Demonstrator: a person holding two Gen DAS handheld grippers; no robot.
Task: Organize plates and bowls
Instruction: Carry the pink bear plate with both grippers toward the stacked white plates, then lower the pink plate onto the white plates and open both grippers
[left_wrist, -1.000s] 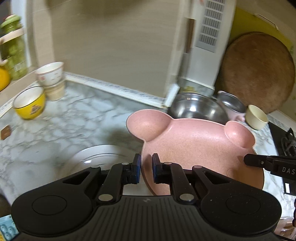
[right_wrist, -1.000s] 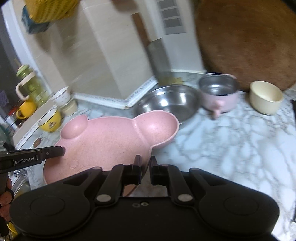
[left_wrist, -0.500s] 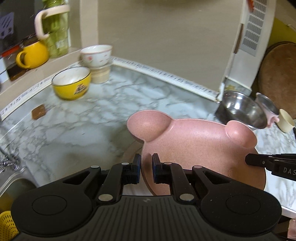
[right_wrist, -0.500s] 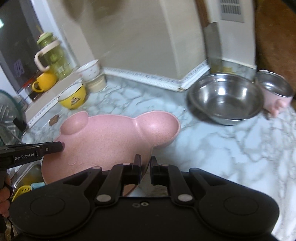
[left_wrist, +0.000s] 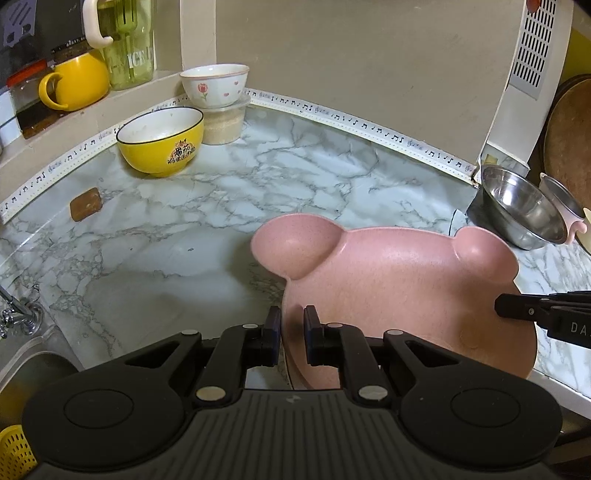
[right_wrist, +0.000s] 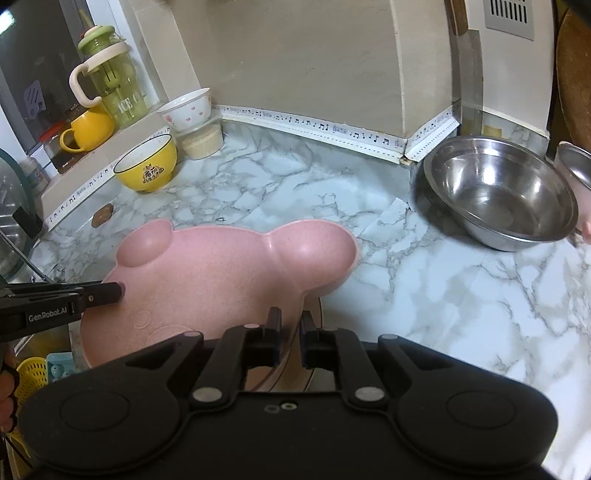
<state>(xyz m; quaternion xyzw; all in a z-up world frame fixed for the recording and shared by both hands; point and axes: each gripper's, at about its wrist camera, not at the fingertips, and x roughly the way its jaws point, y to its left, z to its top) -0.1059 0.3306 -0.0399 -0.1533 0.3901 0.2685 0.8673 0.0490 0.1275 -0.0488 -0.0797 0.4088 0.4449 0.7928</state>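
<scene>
over counter (left_wrist: 258, 184): both fingers clamp pink plate (left_wrist: 388, 280) rim.

The pink bear-shaped plate (left_wrist: 399, 284), carried by both grippers, now sits farther from the steel bowl (right_wrist: 498, 192) and nearer the yellow bowl (left_wrist: 160, 138), lower over the counter.

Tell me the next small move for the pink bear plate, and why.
Probably lower it flat onto the bare marble counter just beneath. The pink bear plate is pinched on opposite rims by the left gripper and the right gripper, and it seems to hang above the counter, so neither should open until it rests.
</scene>
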